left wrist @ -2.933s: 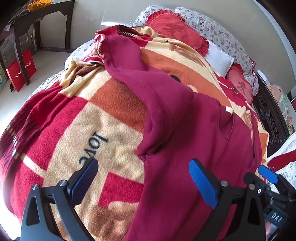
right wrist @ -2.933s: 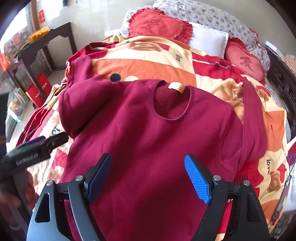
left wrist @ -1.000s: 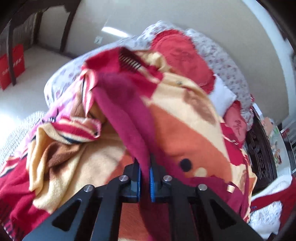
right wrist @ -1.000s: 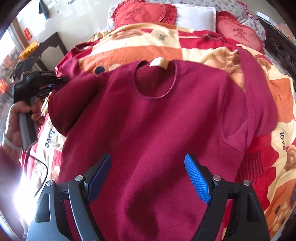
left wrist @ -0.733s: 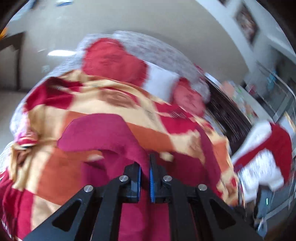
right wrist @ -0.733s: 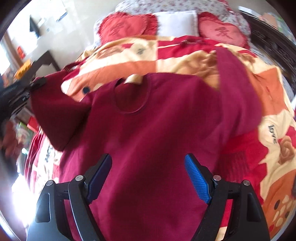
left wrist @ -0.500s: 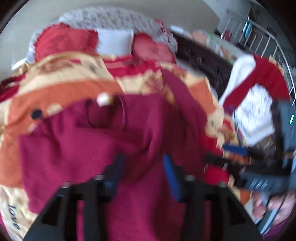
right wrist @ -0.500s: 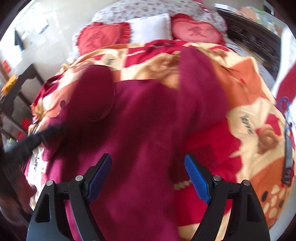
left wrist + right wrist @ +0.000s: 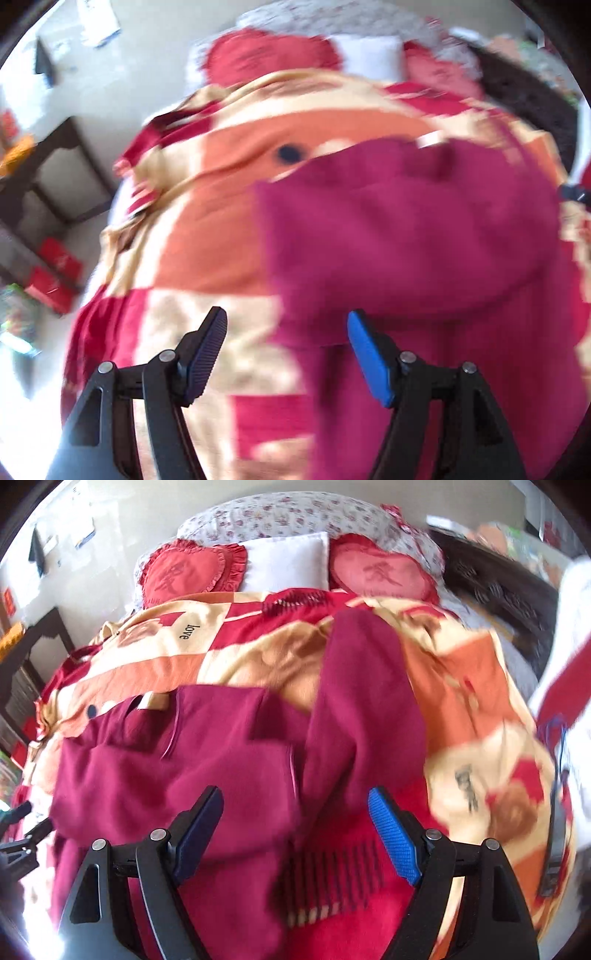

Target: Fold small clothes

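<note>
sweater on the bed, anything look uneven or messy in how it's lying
Yes. The maroon sweater is lopsided: one sleeve is folded across the chest, while the other sleeve trails out over the patterned blanket. The fold looks rumpled, partly covering the neckline. The motion blur hides finer creases.

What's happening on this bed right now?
A person with a handheld gripper in each hand is folding a maroon sweatshirt laid on a patterned fleece blanket. One sleeve already lies folded across the chest; the other sleeve is stretched out toward the pillows. The left gripper is opening, with nothing between its pads. The right gripper hovers open above the sweatshirt, holding nothing.
</note>
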Demonstrator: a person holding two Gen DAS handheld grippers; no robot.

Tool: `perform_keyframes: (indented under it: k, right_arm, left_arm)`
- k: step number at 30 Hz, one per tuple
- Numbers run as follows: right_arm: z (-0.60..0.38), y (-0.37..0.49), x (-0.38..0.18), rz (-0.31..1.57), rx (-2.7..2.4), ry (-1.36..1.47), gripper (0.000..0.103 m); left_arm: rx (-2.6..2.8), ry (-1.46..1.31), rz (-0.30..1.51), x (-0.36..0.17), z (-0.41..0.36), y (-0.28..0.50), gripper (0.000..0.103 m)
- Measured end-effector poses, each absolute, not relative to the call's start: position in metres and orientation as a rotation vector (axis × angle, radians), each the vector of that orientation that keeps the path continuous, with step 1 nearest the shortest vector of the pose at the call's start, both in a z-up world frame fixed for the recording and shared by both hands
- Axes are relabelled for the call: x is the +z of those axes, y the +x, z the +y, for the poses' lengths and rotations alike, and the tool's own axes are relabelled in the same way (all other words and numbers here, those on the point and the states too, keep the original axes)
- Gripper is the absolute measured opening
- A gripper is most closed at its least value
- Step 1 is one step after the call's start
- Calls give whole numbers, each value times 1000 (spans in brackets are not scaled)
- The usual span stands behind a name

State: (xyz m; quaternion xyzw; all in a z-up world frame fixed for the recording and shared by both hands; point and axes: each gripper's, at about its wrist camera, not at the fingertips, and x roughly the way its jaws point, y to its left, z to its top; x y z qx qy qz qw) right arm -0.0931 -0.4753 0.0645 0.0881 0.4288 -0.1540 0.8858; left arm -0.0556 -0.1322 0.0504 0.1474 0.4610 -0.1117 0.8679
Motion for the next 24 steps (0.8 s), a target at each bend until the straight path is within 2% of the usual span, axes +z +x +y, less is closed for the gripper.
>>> perform_keyframes:
  k: [2, 4, 5, 6, 10, 14, 15, 17, 18, 21, 24]
  right_arm:
    - [-477, -65, 50, 936, -287, 147, 63]
    - [-475, -48, 35, 997, -249, 122, 33]
    - [-473, -42, 29, 1032, -236, 103, 0]
    - [-469, -41, 28, 1045, -235, 81, 0]
    - [-468, -64, 60, 867, -257, 102, 0]
    - [-477, -50, 35, 1004, -319, 63, 0]
    - [-475, -50, 37, 998, -315, 69, 2]
    - [-463, -52, 54, 923, -291, 68, 17]
    - [-451, -51, 65, 878, -255, 70, 21]
    - [-406, -33, 84, 831, -20, 82, 28]
    - [-328, 9, 81, 868, 274, 74, 29]
  left_arm:
    - [-232, 267, 984, 39, -125, -49, 73]
    - [-222, 243, 994, 33, -123, -42, 73]
    - [-209, 233, 983, 35, -120, -41, 69]
    - [-190, 219, 958, 40, -115, -40, 64]
    - [-153, 198, 955, 41, -101, -31, 64]
    - [-196, 97, 1036, 38, -83, -30, 63]
    - [-217, 68, 1035, 41, -78, -35, 64]
    - [-246, 42, 1035, 45, -75, -48, 65]
    - [-264, 38, 1041, 46, -75, -53, 67]
    - [-321, 65, 1068, 42, -85, -64, 68]
    - [-316, 102, 1086, 31, -96, -65, 68]
